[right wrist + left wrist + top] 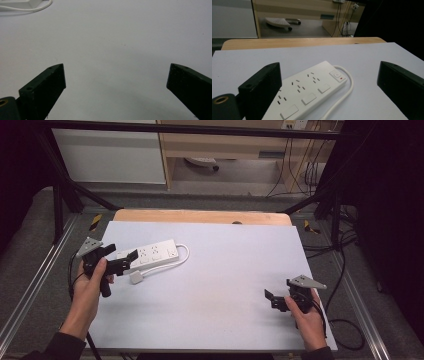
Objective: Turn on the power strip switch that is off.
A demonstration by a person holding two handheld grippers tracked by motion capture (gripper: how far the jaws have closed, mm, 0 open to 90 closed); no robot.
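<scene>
As the left gripper (126,260) hovered with its jaws spread wide and empty, the power strip (308,91) lay between and just beyond them, flat on the white table sheet (230,285), its near end closer to the left jaw. The right gripper (272,297) stood well apart, jaws likewise wide open over bare sheet, with a loop of the cord (30,8) far ahead of its left jaw.

Handling, as judged: the strip appeared to be a rigid plastic bar, light to moderate in weight and unlikely to bend or crush. Its smooth, glossy casing would probably slip under a shallow pinch. The surest hold looked to be across the narrow width, on the two long side walls near mid-length, so that the bar would not tip; the open jaws seemed wide enough to span it. The cord (342,90), by contrast, looked soft and limp and would drag behind any lift.

Appearance: a long white body carrying rows of dark socket slots, a line of rectangular rocker buttons along one edge, and a square switch (336,75) with a small red mark at the far end. The white cord left that end, curved back beside the body, and ended in a plug (136,277) lying just below the left jaws in the high view.
</scene>
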